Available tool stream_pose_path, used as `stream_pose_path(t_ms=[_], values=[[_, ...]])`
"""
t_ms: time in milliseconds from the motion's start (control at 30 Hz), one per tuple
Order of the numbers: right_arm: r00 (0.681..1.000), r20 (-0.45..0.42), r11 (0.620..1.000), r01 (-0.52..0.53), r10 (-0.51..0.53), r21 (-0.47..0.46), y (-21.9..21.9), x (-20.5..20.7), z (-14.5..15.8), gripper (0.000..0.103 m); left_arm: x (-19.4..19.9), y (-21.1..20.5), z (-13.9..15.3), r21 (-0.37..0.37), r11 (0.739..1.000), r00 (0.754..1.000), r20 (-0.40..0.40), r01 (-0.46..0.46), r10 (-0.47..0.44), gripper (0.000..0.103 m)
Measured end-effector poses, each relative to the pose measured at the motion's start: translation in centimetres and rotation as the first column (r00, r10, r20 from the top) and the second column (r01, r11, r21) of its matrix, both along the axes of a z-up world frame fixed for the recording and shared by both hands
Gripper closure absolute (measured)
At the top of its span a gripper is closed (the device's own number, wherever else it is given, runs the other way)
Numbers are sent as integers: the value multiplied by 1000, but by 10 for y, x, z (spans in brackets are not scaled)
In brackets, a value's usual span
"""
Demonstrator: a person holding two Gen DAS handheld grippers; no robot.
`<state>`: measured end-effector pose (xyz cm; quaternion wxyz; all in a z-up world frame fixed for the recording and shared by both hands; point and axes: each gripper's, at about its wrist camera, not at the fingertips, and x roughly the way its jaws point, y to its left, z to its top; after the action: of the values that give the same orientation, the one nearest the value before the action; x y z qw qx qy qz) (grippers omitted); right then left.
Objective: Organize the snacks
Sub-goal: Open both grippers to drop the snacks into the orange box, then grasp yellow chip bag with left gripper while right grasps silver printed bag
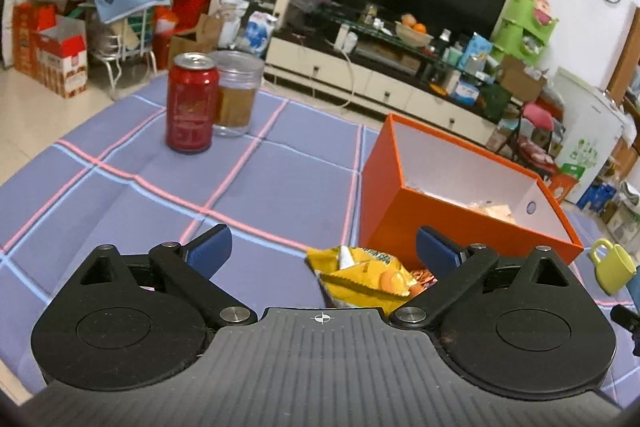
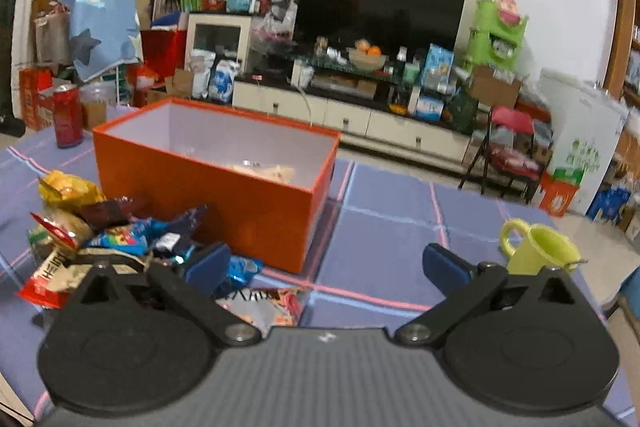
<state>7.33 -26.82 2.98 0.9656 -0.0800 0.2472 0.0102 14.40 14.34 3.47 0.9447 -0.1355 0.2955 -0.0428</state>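
An open orange box [image 1: 404, 211] [image 2: 240, 203] stands on the blue checked cloth, with a pale snack packet [image 2: 264, 171] inside. My left gripper [image 1: 324, 253] is open and empty, with a yellow snack bag [image 1: 360, 277] lying between its jaws, close to the box's near corner. My right gripper [image 2: 326, 265] is open and empty above the cloth, right of the box. A pile of snack packets [image 2: 116, 239] lies left of the box's front, with a yellow bag [image 2: 66, 189] at its far end and a silver-red packet [image 2: 264, 305] under the gripper.
A red can [image 1: 191, 103] [image 2: 67, 117] and a clear jar [image 1: 236, 95] stand at the far left of the table. A yellow-green mug [image 2: 536, 247] [image 1: 612, 265] stands at the right. A TV unit and clutter lie beyond the table's far edge.
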Motion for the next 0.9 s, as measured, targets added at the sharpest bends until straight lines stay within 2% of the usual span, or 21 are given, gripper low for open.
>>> stream_pose_path(t_ms=[67, 233, 400, 500, 667, 900], values=[[1000, -18, 1000, -13, 14, 26, -1, 4, -4, 1, 4, -8, -1, 25, 1000, 1000, 5, 10, -10, 24], [996, -69, 998, -61, 62, 14, 2, 11, -19, 1, 17, -19, -12, 62, 998, 999, -26, 30, -29, 23], [985, -132, 994, -113, 110, -15, 11, 17, -34, 1, 29, -24, -14, 31, 999, 999, -42, 27, -26, 23], [977, -169, 991, -136, 134, 1, 14, 21, -39, 1, 35, -28, -13, -6, 999, 998, -53, 46, -46, 23], [962, -215, 986, -164, 167, 33, 19, 27, -49, 1, 40, -37, -16, 38, 998, 997, -66, 51, -48, 23], [949, -272, 988, -149, 156, 47, 20, 35, -59, 1, 47, -50, -23, 73, 993, 991, -99, 94, -87, 23]])
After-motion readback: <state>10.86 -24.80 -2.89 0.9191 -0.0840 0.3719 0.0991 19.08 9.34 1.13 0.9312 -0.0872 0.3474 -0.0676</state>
